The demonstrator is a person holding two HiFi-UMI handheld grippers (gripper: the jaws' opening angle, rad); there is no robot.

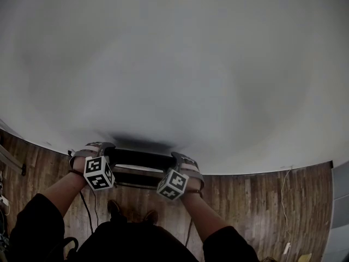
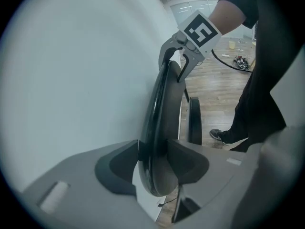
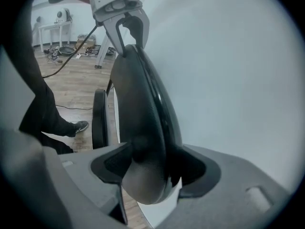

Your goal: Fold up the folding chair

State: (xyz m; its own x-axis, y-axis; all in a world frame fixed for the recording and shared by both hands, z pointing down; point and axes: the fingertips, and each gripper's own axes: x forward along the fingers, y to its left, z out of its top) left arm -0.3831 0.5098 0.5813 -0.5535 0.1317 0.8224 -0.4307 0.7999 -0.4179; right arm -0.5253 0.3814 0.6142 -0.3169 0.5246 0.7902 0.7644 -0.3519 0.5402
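Left gripper (image 2: 155, 162) is clamped on the rounded top rim of the black plastic backrest (image 2: 164, 104), with its dark pads pressing both faces. The right gripper (image 3: 152, 168) straddles the same rim further along, its jaws parted and, as far as its own view shows, just off the plastic. Folding looks all but done: the black folding chair (image 1: 139, 158) stands as a thin flat pack. A second black panel (image 2: 193, 120), which I take for the seat, lies close and nearly parallel to the backrest. The legs are out of view, so I cannot tell whether the frame is fully collapsed. What seems left is to settle the pack and let go. The chair stands close to a plain white wall (image 1: 174, 64); whether it touches I cannot tell. Under it is a brown wood-plank floor (image 1: 245, 201), where a thin white cable (image 1: 282, 192) and a black cable (image 1: 84, 206) trail. The person's dark shoes (image 1: 113, 206) stand just behind the chair. Far across the room, the right gripper view shows a white table (image 3: 55, 27) with clutter on the floor beside it.
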